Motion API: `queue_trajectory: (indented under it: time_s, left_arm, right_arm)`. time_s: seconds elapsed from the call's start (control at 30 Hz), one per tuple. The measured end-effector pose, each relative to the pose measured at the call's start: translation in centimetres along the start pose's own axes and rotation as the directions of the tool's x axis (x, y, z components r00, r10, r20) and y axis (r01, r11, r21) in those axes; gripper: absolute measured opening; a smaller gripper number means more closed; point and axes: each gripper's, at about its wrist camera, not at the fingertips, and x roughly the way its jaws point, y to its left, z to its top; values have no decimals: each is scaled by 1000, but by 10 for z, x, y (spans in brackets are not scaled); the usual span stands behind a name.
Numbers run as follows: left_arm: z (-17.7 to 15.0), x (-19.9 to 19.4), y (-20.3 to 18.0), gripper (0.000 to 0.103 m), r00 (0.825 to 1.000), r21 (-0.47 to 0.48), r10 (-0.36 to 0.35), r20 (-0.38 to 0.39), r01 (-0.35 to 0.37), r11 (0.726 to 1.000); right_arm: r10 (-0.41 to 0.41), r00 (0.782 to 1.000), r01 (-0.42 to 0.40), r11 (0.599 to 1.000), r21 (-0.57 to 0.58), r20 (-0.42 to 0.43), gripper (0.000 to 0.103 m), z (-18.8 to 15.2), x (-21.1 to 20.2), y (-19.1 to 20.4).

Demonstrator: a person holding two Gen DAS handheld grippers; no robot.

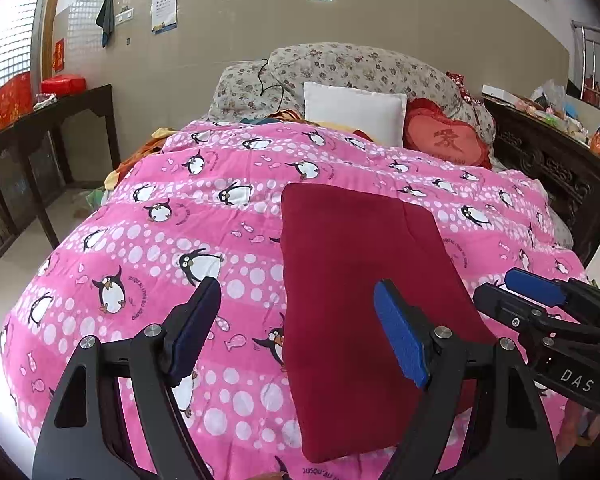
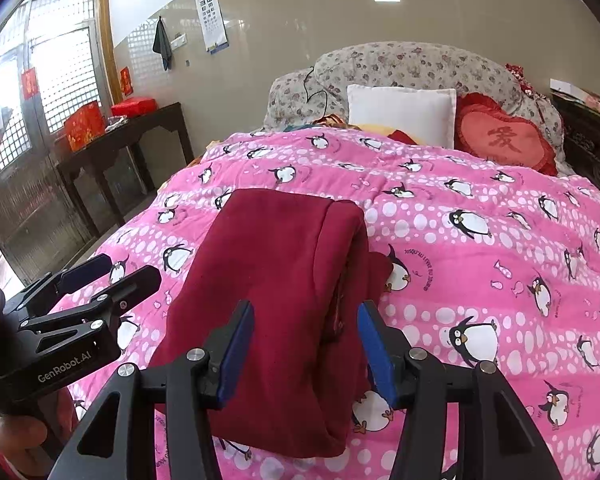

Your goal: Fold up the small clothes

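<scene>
One dark red garment [image 1: 364, 280] lies folded into a neat oblong on the pink penguin quilt [image 1: 140, 240] of the bed, so the folding looks nearly done. Two tools hover over its near end: the left gripper [image 1: 296, 332] and the right gripper [image 2: 306, 350], both with jaws spread and holding nothing, probably poised to take the near edge for one more fold.

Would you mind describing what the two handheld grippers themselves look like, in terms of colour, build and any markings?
Both are matte black, angular two-finger tools with silver round pivot bolts and triangular cutouts in the frame. The left gripper and right gripper each carry flat blue rubbery pads on the inner finger faces. White lettering marks the bodies: "GenRobot.AI" on the left, "DAS" on the right. No cables are visible.
</scene>
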Motion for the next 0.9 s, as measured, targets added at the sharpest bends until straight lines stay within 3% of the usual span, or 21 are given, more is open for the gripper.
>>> queue_trajectory:
  time_s: [0.9]
  left_arm:
    - [0,7,-6,80,1000,20,1,-11,-1,1000]
  right_arm:
    - [20,999,-20,1000,4,-25,54,-6,5,6]
